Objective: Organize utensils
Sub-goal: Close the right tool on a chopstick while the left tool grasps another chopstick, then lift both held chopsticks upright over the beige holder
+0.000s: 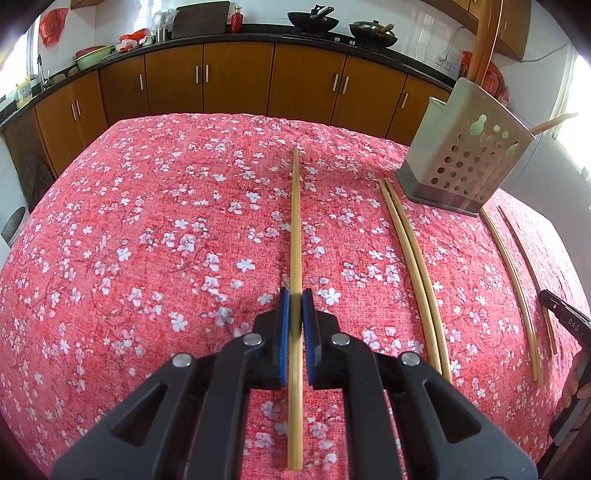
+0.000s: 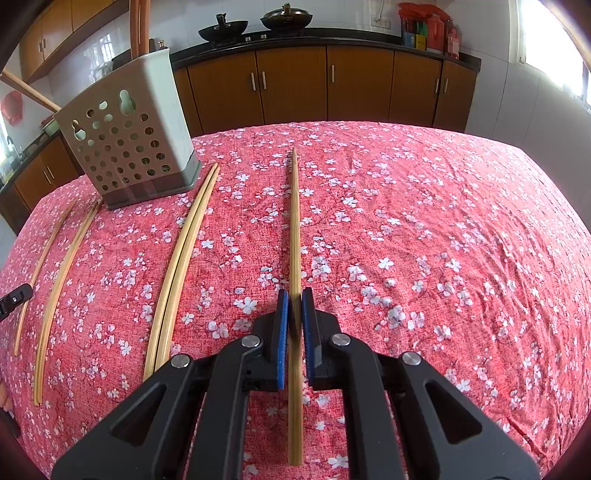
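In the left wrist view my left gripper (image 1: 295, 295) is shut on a long bamboo chopstick (image 1: 295, 221). The stick runs straight ahead over the red flowered tablecloth (image 1: 166, 240). My right gripper (image 2: 294, 295) is likewise shut on a bamboo chopstick (image 2: 294, 221) that points forward between its blue pads. A grey perforated utensil holder (image 1: 465, 162) (image 2: 133, 147) stands on the table between the two grippers, with wooden handles (image 2: 140, 26) sticking up from it. A pair of loose chopsticks (image 1: 413, 266) (image 2: 181, 266) lies side by side in front of the holder.
Two more sticks (image 1: 517, 288) lie near the right edge in the left wrist view, beside a black part of the other gripper (image 1: 561, 314). Behind the table run brown cabinets (image 1: 236, 77) and a counter with woks (image 2: 221, 31).
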Available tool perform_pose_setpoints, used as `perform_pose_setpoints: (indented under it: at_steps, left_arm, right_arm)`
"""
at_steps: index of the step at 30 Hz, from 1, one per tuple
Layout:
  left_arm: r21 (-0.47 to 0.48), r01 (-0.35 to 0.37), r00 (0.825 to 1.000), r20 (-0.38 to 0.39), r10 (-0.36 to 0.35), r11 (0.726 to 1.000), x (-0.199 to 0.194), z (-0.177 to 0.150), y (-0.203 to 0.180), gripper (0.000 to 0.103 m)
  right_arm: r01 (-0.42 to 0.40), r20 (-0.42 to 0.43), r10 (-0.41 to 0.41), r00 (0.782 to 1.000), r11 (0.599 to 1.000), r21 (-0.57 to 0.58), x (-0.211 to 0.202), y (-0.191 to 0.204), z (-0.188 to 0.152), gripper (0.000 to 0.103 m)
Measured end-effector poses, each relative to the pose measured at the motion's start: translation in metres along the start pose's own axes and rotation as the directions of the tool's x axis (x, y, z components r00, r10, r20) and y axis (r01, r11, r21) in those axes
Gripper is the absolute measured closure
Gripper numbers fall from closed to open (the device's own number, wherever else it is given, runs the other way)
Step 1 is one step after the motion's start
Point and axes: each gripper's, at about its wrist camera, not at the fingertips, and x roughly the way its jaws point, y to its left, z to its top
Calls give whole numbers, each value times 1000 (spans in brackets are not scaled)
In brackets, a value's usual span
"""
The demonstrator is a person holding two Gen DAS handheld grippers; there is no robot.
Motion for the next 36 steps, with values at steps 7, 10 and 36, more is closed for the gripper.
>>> perform_pose_setpoints:
  at_steps: [7,10,36]
  left_arm:
    - [0,-1,1000,0,1,1000,0,0,0,93]
    - [0,-1,1000,0,1,1000,0,0,0,93]
    - [49,-47,999,0,47,998,-4,-5,-9,95]
  right_arm:
    - [-1,0,1,1000,1000,1,0,0,0,94]
    - [-1,0,1,1000,1000,1,0,-1,0,94]
    - [-8,1,8,1000,1000,22,-10,-4,-9,92]
